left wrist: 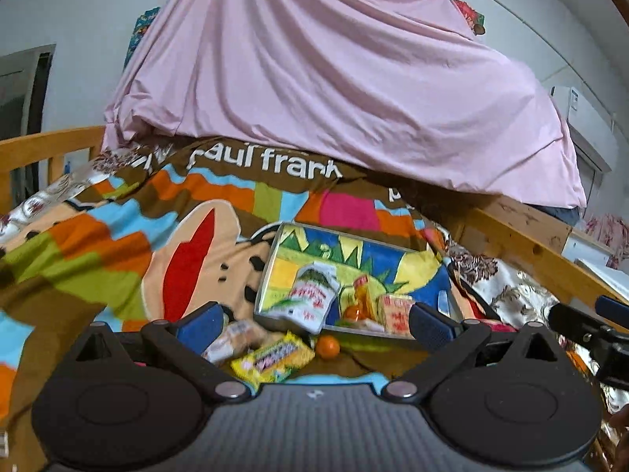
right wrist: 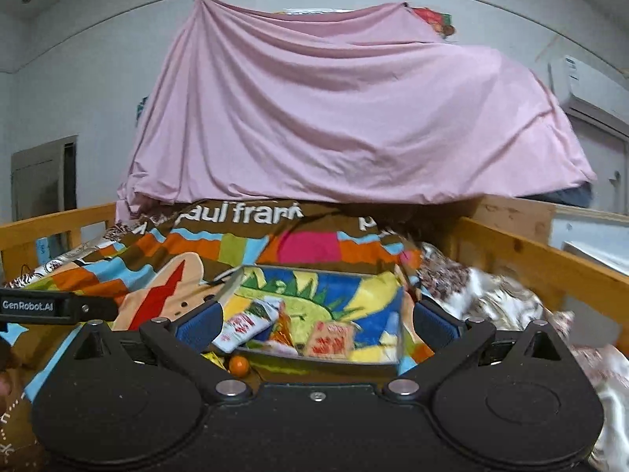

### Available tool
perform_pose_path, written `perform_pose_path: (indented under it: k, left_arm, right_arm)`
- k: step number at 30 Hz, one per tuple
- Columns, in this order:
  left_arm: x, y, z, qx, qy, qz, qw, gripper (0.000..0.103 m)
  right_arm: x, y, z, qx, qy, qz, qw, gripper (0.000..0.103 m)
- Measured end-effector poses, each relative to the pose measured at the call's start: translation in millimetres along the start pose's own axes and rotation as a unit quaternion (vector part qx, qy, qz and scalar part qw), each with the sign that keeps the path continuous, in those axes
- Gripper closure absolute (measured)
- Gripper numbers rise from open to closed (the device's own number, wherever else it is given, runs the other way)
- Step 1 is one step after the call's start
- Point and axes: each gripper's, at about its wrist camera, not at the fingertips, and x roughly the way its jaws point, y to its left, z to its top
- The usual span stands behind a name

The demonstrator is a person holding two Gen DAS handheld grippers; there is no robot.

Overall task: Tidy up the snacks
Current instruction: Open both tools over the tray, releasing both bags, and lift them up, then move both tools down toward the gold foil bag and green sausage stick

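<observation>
Both grippers hang above the bed with their jaws spread wide and nothing between them: the left gripper (left wrist: 314, 324) over the loose snacks, the right gripper (right wrist: 314, 324) facing the near wall of the tray.

Three snacks lie outside the shallow rectangular tray with the bright painted sun-and-hills lining (left wrist: 275, 247), on the colourful patchwork cartoon blanket (left wrist: 98, 244) just in front of its near-left corner: a flat yellow plastic packet with a purple-and-white label (left wrist: 273, 360), a pale wrapped bun-like pack (left wrist: 232, 340) touching it on the left, and a small round orange fruit (left wrist: 327, 347) just beside it on the right. Inside the tray sit a white pouch with red print and a green top (left wrist: 312, 295), tilted against the near wall, an orange-yellow packet (left wrist: 363, 295) and a pale square pack with red characters (left wrist: 395, 312).

The next sensible step looks to be fetching the yellow packet with the left gripper. It lies flat and crinkly on soft bedding, so coming down with one finger on each long edge and pinching across the narrow width should beat scooping; pressing too hard would only sink it into the blanket. The fruit will likely roll if nudged, so approach from the side away from it. Lift clear of the tray wall before setting the packet in the empty far half.
</observation>
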Motion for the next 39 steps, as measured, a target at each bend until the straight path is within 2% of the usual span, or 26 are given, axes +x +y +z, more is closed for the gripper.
perform_pose_path:
  k: [7,14,22,25,29,35,39]
  left_arm:
    - [-22.8,-0.7,-20.9,0.002,0.023,0.004,0.9997,0.0]
    - [-32.5,-7.6,-30.8,0.03,0.035,0.021,0.9987,0.0]
    - [-38.2,-10.4,-30.5,0.046,0.051,0.057,0.996,0.0]
    - [-36.6,-13.1,-31.5,0.063,0.062,0.072,0.9934,0.0]
    - [-31.5,-16.1,-31.8,0.078,0.09,0.085,0.9892,0.0]
    - [-16.0,-16.9,-20.7,0.094,0.123,0.082,0.9845,0.0]
    - [4.1,-11.7,-21.5,0.104,0.152,0.057,0.9812,0.0]
  right_arm:
    - [-17.5,3.1,-8.6,-0.012,-0.008,-0.029,0.999,0.0]
    - [-10.0,1.5,-11.3,0.009,0.029,-0.027,0.999,0.0]
    - [-7.6,-0.9,-15.0,-0.003,0.051,-0.034,0.998,0.0]
    - [-6.6,-3.6,-14.9,-0.002,0.064,-0.04,0.997,0.0]
    - [-3.6,-11.6,-11.2,0.031,0.073,-0.026,0.996,0.0]
    - [23.8,-15.1,-20.6,0.071,0.123,-0.016,0.99,0.0]
    - [47.4,-13.9,-32.4,0.074,0.172,-0.002,0.982,0.0]
